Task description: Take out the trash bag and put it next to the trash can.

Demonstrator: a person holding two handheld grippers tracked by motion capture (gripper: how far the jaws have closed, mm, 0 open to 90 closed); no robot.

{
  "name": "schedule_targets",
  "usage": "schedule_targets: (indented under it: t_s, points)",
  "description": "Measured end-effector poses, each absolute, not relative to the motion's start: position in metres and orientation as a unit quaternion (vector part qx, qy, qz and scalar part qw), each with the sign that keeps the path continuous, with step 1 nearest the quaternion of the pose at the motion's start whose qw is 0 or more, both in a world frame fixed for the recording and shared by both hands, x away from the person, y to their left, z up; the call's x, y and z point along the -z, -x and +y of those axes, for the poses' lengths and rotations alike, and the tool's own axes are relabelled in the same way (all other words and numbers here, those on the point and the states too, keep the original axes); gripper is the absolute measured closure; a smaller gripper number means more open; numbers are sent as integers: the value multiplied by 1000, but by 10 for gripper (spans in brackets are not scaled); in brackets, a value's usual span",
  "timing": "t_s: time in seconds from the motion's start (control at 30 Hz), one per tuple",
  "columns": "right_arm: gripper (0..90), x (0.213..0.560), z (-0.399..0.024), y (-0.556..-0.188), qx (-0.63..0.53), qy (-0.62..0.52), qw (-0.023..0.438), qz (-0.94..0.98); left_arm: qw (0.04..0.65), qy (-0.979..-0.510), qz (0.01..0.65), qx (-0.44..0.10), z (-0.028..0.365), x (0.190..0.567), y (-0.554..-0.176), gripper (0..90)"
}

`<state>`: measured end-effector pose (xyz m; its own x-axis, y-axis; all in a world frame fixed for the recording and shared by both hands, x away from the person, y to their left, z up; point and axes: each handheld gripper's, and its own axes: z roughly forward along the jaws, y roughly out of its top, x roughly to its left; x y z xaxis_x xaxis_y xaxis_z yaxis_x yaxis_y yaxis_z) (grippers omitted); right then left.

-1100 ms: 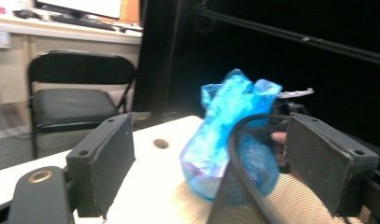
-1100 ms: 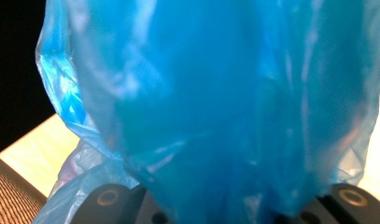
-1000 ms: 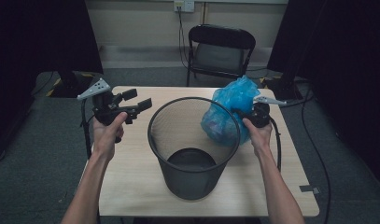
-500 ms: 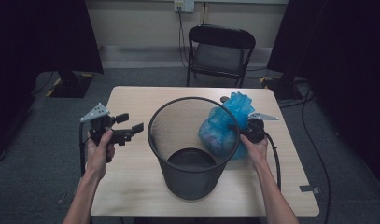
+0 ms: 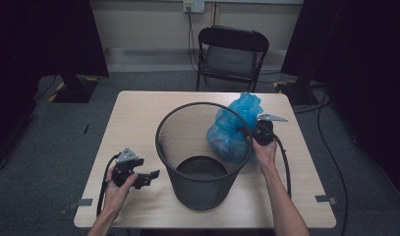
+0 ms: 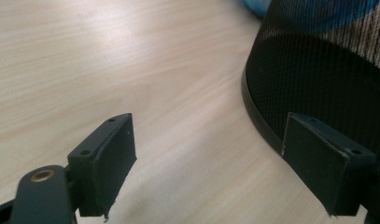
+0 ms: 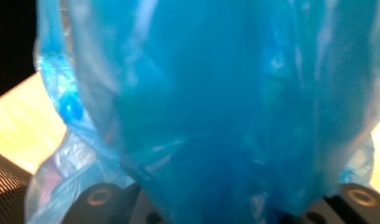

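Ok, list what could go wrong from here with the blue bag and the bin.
1. The blue bag sits on the table against the outside of the mesh bin, with the right tool at its side. Its jaws have just been opening with the plastic between them, so the bag may slump or slide.
2. The left tool is open, low beside the bin's base; a nudge could shift the light bin.

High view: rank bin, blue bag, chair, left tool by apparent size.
1. bin
2. chair, though it sits farther back, so its rank is unsure
3. blue bag
4. left tool
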<state>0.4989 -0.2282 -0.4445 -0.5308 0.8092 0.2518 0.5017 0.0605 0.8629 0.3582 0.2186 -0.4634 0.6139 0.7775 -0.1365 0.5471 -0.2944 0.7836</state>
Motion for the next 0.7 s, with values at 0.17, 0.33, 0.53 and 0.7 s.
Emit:
schedule_targets:
  t_s: [0.17,0.33,0.53,0.7]
  points:
    - [567,436,-233,-491,-514,-469,156,702,385,-807,427,-135,208,484,-352,172]
    - [354,430,-244,-474,-528,-481,134,687,362,-814,429,-150,205,496,-356,166]
    - [207,414,-258,-453,-546,-483,131,672,353,-818,418,-176,199,499,-352,142]
    - [191,398,-267,-439,-566,-482,149,652,360,-814,421,-178,198,501,-351,128]
